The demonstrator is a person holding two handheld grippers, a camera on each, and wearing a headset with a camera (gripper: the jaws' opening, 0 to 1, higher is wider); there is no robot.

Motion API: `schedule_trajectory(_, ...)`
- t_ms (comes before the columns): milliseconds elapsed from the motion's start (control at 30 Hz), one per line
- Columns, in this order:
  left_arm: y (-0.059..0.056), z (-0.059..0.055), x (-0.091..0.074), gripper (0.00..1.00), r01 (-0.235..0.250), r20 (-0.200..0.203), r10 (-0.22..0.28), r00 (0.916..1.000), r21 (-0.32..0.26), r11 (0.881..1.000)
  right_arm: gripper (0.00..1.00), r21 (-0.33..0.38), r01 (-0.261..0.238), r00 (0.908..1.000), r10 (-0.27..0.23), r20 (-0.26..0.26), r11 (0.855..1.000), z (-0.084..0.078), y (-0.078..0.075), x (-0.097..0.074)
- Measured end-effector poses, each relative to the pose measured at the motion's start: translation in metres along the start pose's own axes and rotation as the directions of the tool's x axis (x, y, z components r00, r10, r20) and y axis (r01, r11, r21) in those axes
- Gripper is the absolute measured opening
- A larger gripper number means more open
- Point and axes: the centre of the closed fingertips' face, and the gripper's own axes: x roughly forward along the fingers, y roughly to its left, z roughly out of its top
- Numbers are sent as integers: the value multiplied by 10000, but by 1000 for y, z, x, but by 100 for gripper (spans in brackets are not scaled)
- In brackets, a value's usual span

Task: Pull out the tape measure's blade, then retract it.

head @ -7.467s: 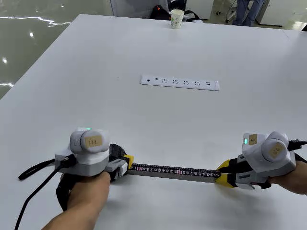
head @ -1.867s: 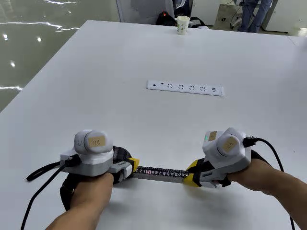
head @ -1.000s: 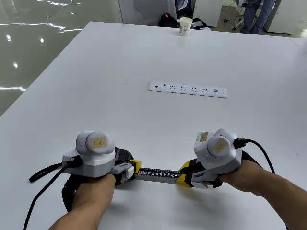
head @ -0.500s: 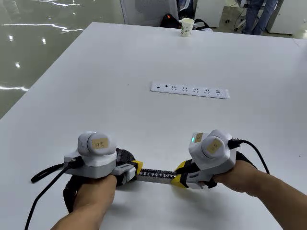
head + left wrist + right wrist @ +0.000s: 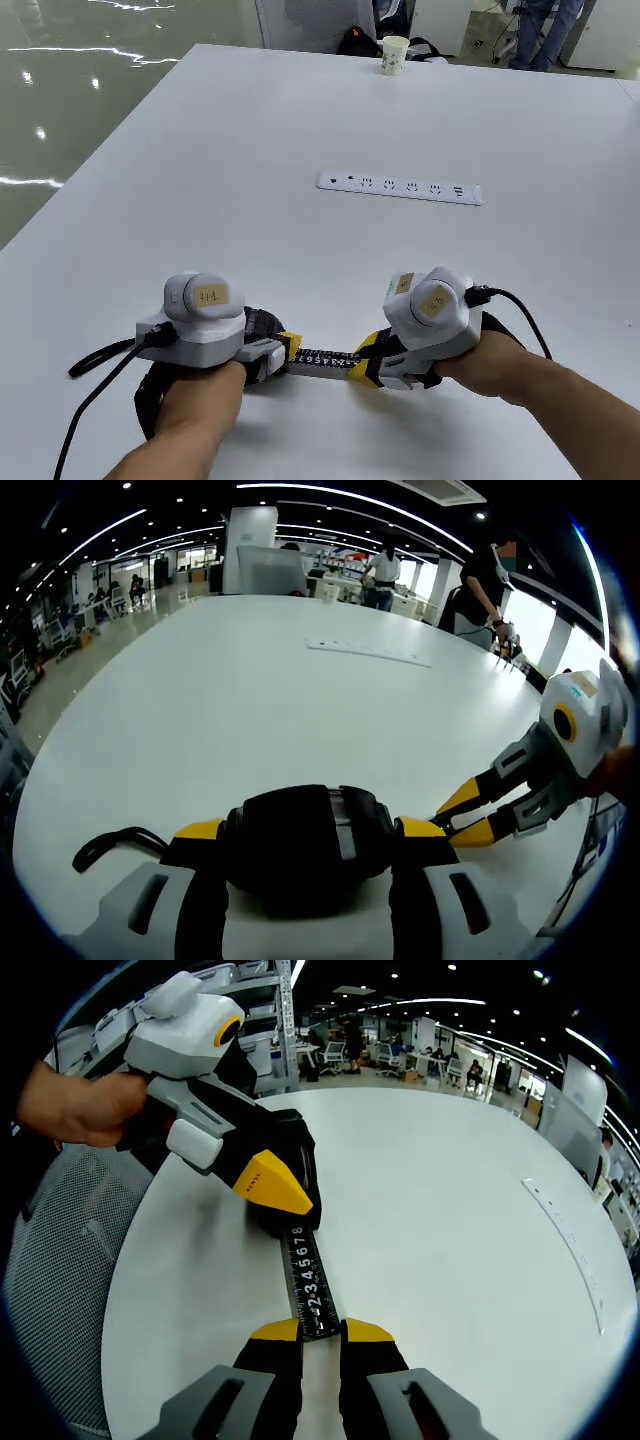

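Black tape measure [image 5: 305, 850] sits clamped in the left hand-held gripper [image 5: 268, 356]. The right hand-held gripper [image 5: 320, 1332] pinches its blade [image 5: 307, 1278]. Far cup [image 5: 395, 54]: contents hidden.

The right gripper [image 5: 362, 368] has closed in on the left gripper [image 5: 278, 352], leaving far less blade [image 5: 320, 358] exposed.

Your landmark is the white power strip [image 5: 400, 188], lying flat on the white table [image 5: 250, 140] with its row of sockets facing up. Well beyond the strip, near the table's far edge, a paper cup [image 5: 395, 55] stands upright. Just behind the cup, off the table, sits something dark, too blurred to name. Beyond the strip to the right, a person's legs [image 5: 528, 28] show past the table. Left of the strip, past the table's edge, the glossy floor [image 5: 70, 90] mirrors the ceiling lights. In your right gripper view, a grey mesh chair [image 5: 60, 1260] sits at the table's edge, well apart from the strip.
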Motion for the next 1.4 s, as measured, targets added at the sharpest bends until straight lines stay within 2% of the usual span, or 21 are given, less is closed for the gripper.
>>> schedule_trajectory(1000,1,0,-1,61,153,-74,-155,9999,-220,9996,10,-248,-245,9989,254,385,9994,32,9,24)
schedule_trajectory(1400,2,0,-1,61,214,-56,-216,9998,-338,9992,10,-600,-369,9978,401,534,9975,44,12,34)
